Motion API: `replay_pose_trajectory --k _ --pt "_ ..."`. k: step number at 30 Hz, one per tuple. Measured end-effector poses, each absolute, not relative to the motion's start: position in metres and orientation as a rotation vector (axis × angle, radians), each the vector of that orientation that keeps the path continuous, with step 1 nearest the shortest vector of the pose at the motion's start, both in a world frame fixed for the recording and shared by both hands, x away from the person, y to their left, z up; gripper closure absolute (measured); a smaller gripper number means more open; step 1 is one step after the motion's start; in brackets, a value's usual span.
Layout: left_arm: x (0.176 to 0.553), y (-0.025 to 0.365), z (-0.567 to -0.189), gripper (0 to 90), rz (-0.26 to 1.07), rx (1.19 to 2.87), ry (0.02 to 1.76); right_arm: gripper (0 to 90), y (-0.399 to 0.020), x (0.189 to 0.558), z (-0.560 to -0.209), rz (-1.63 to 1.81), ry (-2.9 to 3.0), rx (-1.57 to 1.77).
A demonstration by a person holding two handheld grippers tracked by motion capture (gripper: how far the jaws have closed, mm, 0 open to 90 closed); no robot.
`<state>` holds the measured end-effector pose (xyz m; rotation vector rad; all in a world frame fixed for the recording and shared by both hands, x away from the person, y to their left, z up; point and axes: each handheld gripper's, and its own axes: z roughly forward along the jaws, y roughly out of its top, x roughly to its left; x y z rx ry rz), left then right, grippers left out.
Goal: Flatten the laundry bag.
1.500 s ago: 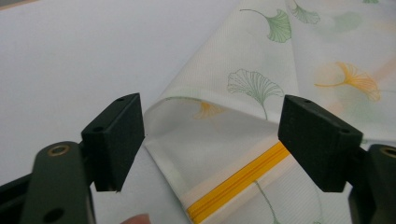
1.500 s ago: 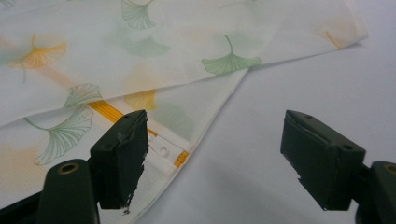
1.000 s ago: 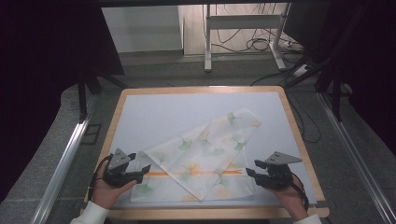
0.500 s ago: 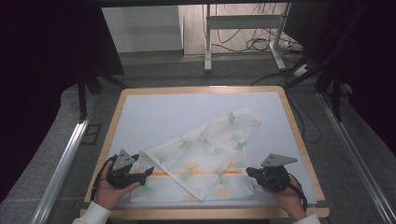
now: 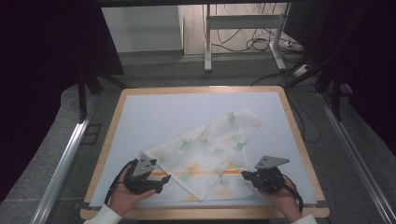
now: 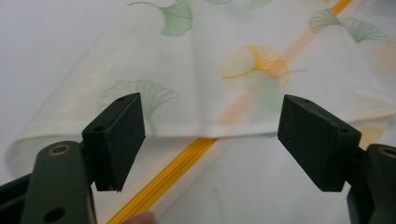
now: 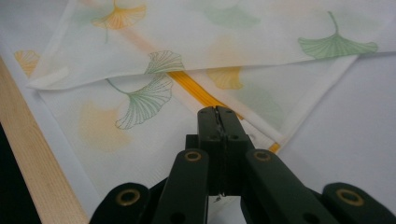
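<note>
The cloth (image 5: 205,156), thin and printed with ginkgo leaves, lies folded on the white mat (image 5: 187,107) of the wooden-rimmed table (image 5: 294,135). Its long axis runs on a diagonal: one end points up toward the table's far right corner, the other fans out along the near edge. An orange stripe (image 5: 196,173) crosses the near part of the cloth, running roughly parallel to the table's near rim.

Right gripper (image 5: 246,176) sits at the cloth's near right corner, and its jaws have just been closing; in the right gripper view they stand pressed together (image 7: 218,114) with the cloth's corner layer caught between them, right by the stripe's end.

Left gripper (image 5: 161,182) is at the cloth's near left side. In the left gripper view its jaws stand wide apart (image 6: 210,135), nothing pinched, with the folded edge of the cloth and the stripe lying between and just beyond them.
</note>
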<state>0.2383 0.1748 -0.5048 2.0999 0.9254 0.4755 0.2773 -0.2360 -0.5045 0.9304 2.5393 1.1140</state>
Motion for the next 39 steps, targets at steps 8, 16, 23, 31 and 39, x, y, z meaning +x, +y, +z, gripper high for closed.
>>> replay_pose_trajectory --k 8,16,23,31,39 --pt "0.24 0.14 -0.505 23.6 0.442 2.161 0.836 88.8 -0.227 0.277 -0.509 1.088 2.569 0.919" --pt "0.241 0.109 -0.506 25.5 0.395 2.205 0.76 88.8 -0.224 0.276 -0.51 1.078 2.586 0.91" --pt "0.245 0.083 -0.509 27.1 0.337 2.23 0.719 88.8 -0.223 0.277 -0.512 1.065 2.592 0.921" --pt "0.253 0.044 -0.514 28.8 0.311 2.278 0.69 88.7 -0.224 0.276 -0.512 1.074 2.595 0.914" --pt "0.261 0.023 -0.521 28.7 0.325 2.312 0.706 88.6 -0.224 0.276 -0.512 1.075 2.599 0.92"
